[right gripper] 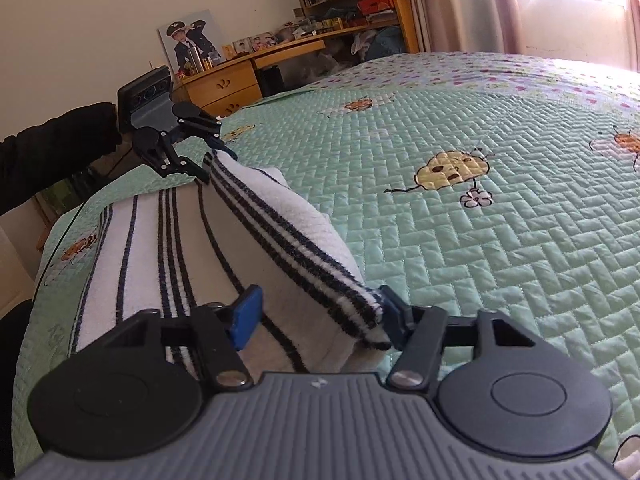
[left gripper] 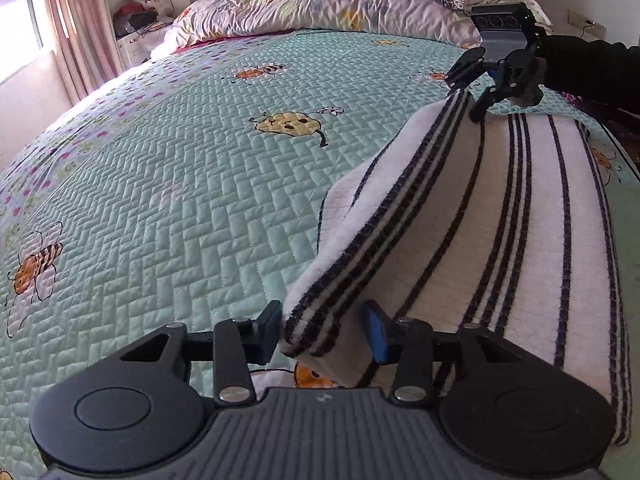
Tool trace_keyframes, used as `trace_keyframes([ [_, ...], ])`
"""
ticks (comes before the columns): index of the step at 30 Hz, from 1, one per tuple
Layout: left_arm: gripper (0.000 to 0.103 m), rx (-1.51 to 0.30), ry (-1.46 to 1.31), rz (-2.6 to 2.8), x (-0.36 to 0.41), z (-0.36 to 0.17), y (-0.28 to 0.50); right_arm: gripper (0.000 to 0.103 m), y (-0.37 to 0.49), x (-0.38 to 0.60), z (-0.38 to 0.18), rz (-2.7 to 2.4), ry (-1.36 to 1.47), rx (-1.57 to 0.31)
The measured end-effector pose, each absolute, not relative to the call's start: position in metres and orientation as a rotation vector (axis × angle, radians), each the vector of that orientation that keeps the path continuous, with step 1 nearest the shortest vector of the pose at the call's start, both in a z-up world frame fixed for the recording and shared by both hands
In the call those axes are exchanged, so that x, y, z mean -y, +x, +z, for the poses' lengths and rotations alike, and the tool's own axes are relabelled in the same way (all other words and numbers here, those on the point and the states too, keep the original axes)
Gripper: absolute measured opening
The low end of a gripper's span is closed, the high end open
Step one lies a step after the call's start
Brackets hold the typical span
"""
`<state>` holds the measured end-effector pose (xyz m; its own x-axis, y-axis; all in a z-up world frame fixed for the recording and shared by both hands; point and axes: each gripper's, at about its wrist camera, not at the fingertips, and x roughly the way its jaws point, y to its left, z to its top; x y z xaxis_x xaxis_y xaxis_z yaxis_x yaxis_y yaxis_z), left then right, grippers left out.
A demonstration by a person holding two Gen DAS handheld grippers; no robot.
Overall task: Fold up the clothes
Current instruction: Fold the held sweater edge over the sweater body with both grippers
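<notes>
Where the tongs point(left gripper: 326, 330) meet it, the towel's point(left gripper: 520, 216) corner hides.

- The towel point(left gripper: 532, 216) is white terry with dark navy stripes running along its length, singly and in groups.
- It lies on the bed's quilt point(left gripper: 192, 184), near the edge.
- Its far long edge, a striped band, is lifted and turned over the flat part, raised at both corners.
</notes>
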<state>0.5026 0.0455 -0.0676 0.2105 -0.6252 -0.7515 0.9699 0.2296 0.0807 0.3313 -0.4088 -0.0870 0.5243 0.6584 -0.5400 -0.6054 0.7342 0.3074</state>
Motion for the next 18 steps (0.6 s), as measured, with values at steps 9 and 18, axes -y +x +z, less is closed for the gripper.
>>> trace_keyframes([
  [9, 0.02, -0.655, 0.554, -1.091, -0.051, -0.055, 0.469, 0.018, 0.306, 0.394, -0.074, 0.656, -0.013, -0.628],
  [18, 0.019, -0.35, 0.635, -0.889, -0.063, -0.018, 0.329, 0.016, 0.207, 0.348, -0.014, 0.54, -0.221, -0.421],
])
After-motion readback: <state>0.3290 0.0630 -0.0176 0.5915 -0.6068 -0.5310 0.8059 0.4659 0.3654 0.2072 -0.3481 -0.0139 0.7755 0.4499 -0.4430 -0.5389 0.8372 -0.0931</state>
